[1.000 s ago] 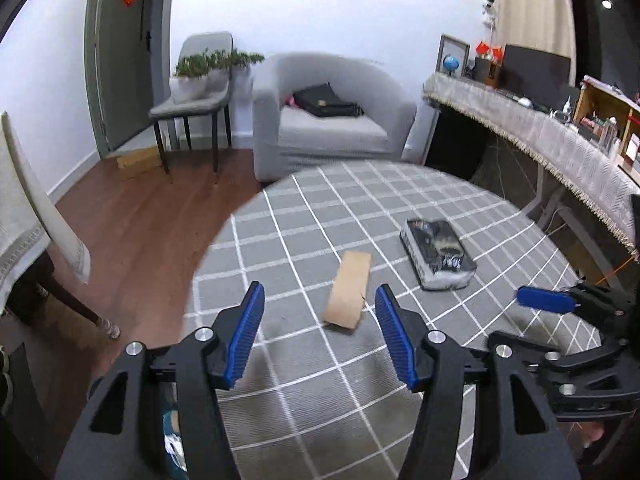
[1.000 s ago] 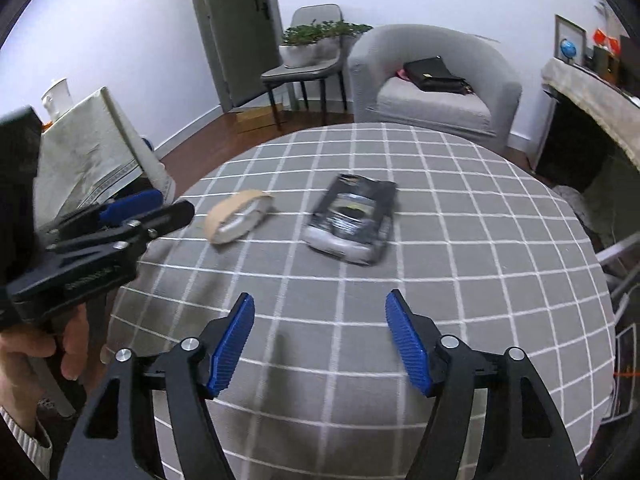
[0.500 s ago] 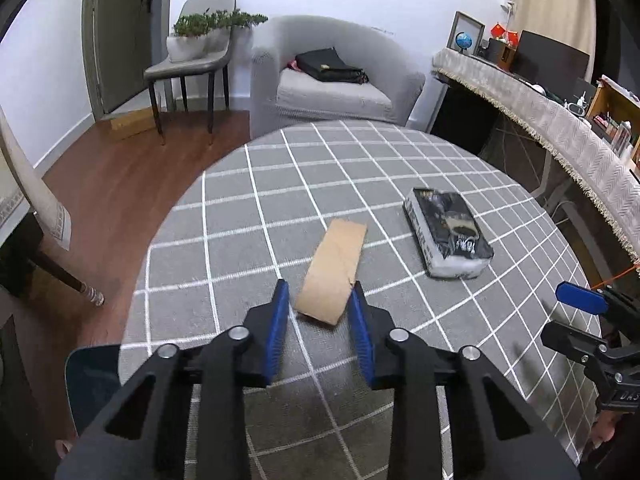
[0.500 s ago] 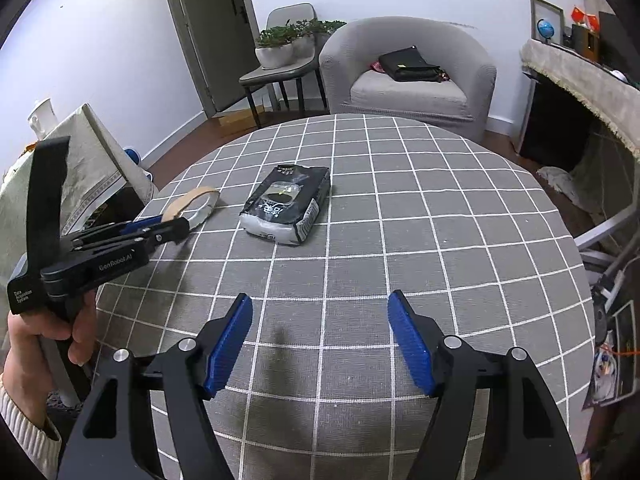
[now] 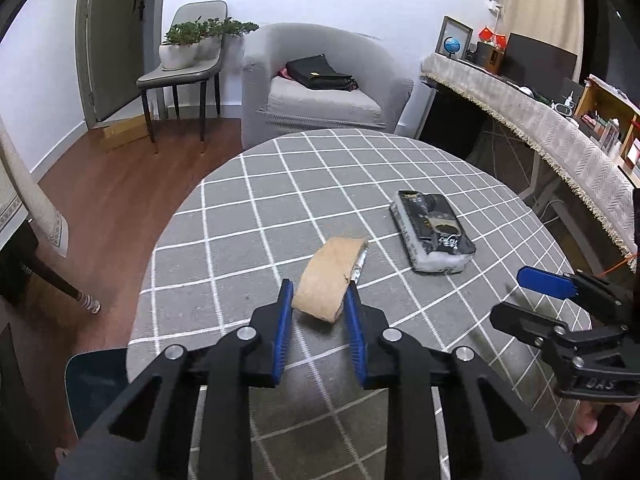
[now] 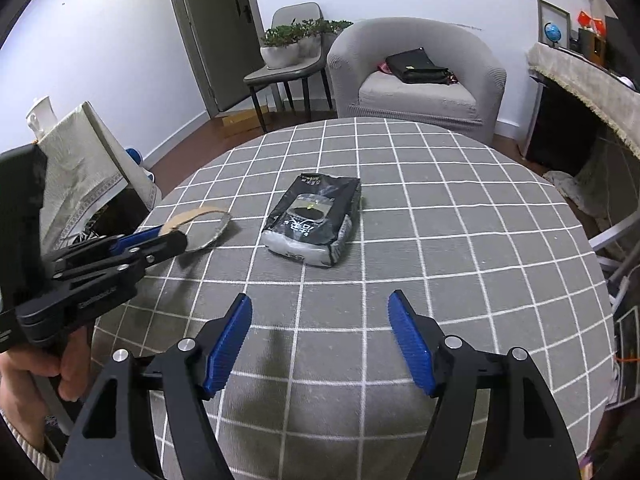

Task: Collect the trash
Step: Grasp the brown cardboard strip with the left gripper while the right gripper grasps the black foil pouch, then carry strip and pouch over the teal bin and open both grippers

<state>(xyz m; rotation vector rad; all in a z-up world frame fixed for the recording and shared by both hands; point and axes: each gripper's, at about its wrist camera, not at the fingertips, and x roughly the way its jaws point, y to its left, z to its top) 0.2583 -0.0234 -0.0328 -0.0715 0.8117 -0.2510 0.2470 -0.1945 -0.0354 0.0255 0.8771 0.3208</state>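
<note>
A brown paper wrapper [image 5: 332,268] with a silvery lining lies at the left of the round checked table [image 5: 240,220]. My left gripper [image 5: 319,286] is closing tight on its near end, and both blue pads press its sides. The right wrist view shows the same grip from the side: wrapper [image 6: 208,228], left gripper [image 6: 168,236]. A black and silver packet [image 5: 434,236] [image 6: 314,220] rests flat in the middle of the table. My right gripper [image 6: 320,316] hovers open over the cloth, short of the packet, with nothing between its fingers; it also shows at the right of the left wrist view [image 5: 520,300].
A grey armchair [image 5: 320,96] with a black bag stands behind the table. A chair with potted plants [image 5: 188,68] is at its left. A cloth-covered sideboard [image 5: 520,112] runs along the right. Cloth-draped furniture [image 6: 88,160] stands at the left. Something dark blue [image 5: 92,384] sits below the table's left edge.
My left gripper moved up to the brown wrapper and went from wide open to shut on its near end. The right gripper stayed open and shifted only a little.
</note>
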